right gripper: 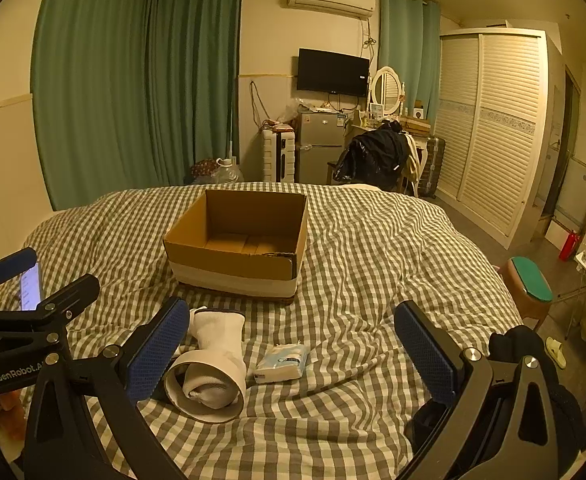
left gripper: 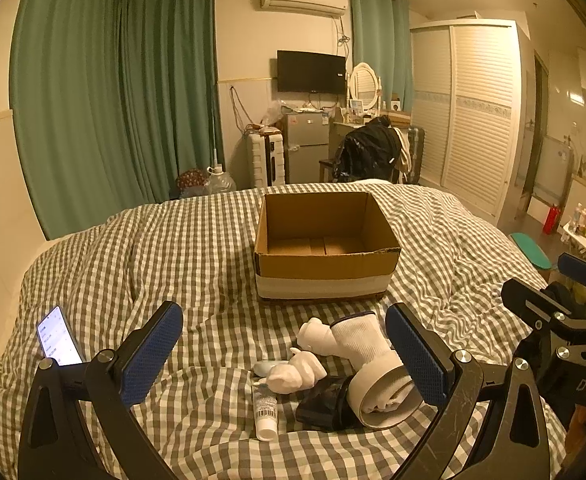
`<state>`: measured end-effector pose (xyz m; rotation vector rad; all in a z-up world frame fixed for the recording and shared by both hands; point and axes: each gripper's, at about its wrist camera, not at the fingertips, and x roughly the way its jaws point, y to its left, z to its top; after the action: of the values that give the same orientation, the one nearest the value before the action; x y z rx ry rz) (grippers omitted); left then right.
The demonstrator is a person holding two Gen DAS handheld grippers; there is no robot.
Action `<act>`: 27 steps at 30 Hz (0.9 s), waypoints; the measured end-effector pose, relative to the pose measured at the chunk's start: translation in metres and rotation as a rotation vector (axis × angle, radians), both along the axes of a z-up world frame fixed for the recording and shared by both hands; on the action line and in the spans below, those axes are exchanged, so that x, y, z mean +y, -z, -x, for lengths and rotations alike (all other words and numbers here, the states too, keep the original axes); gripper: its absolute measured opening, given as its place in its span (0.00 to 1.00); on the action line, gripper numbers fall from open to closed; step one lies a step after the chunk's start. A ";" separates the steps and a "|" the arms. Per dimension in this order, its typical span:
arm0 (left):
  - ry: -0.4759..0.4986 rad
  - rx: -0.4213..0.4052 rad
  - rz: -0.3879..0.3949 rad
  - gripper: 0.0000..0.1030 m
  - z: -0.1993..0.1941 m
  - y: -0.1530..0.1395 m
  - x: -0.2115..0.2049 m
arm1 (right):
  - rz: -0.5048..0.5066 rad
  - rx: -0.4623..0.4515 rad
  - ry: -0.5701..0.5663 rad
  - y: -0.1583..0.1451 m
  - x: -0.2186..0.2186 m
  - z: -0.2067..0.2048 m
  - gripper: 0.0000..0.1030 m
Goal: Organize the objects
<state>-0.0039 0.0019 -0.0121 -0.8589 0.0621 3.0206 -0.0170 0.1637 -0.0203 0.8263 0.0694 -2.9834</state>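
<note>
An open, empty cardboard box (left gripper: 325, 264) stands on the checked bed; it also shows in the right wrist view (right gripper: 237, 264). Before it lie a white sock over a tape roll (left gripper: 377, 376) (right gripper: 213, 368), white figurines (left gripper: 297, 368), a small tube (left gripper: 264, 412) and a dark cloth item (left gripper: 321, 404). A tissue pack (right gripper: 281, 362) lies right of the roll. My left gripper (left gripper: 285, 356) is open above the pile, holding nothing. My right gripper (right gripper: 293, 352) is open above the tissue pack, its left finger beside the roll.
A lit phone (left gripper: 59, 338) lies on the bed at the left. The checked duvet (left gripper: 181, 248) is rumpled. A green-topped stool (right gripper: 529, 284) stands off the bed's right side. Wardrobe, fridge and a chair with a jacket stand beyond the bed.
</note>
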 end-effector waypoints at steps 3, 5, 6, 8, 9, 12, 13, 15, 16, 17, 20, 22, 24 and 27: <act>0.016 -0.011 0.000 1.00 0.001 0.001 0.001 | 0.005 -0.002 0.000 0.000 0.000 0.000 1.00; 0.021 -0.021 -0.001 1.00 0.002 0.001 0.001 | 0.005 -0.004 -0.002 0.000 0.000 0.000 1.00; 0.023 -0.026 -0.003 1.00 0.003 0.002 0.000 | 0.004 -0.005 -0.004 0.000 -0.001 0.000 1.00; 0.025 -0.036 -0.009 1.00 0.004 0.002 -0.001 | 0.003 -0.013 -0.008 0.001 -0.001 0.001 0.99; 0.025 -0.041 -0.010 1.00 0.005 0.003 -0.002 | 0.004 -0.018 -0.010 0.001 -0.001 0.002 0.99; 0.019 -0.067 0.003 1.00 0.008 0.006 -0.003 | 0.005 -0.037 -0.012 0.005 -0.002 0.003 0.99; 0.017 -0.079 0.013 1.00 0.011 0.009 -0.003 | 0.004 -0.042 -0.012 0.006 -0.002 0.004 0.99; 0.018 -0.102 0.022 1.00 0.015 0.015 -0.004 | 0.003 -0.058 -0.013 0.009 -0.003 0.006 0.97; 0.018 -0.118 0.025 1.00 0.018 0.020 -0.005 | 0.003 -0.066 -0.014 0.011 -0.003 0.007 0.96; 0.018 -0.139 0.027 1.00 0.021 0.025 -0.006 | 0.002 -0.075 -0.014 0.014 -0.003 0.009 0.96; 0.018 -0.202 0.036 1.00 0.027 0.043 -0.011 | 0.000 -0.106 -0.009 0.024 -0.003 0.014 0.94; 0.021 -0.236 0.034 1.00 0.030 0.053 -0.015 | -0.001 -0.128 -0.003 0.031 -0.004 0.017 0.93; 0.019 -0.282 0.017 1.00 0.034 0.064 -0.020 | -0.001 -0.153 -0.007 0.039 -0.005 0.021 0.93; 0.010 -0.342 -0.025 0.99 0.043 0.080 -0.030 | -0.004 -0.197 -0.021 0.052 -0.009 0.027 0.92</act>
<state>-0.0472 -0.0279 -0.0920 -1.3502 0.0280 2.8104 -0.0438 0.1550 -0.0724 1.1068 0.0755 -2.8661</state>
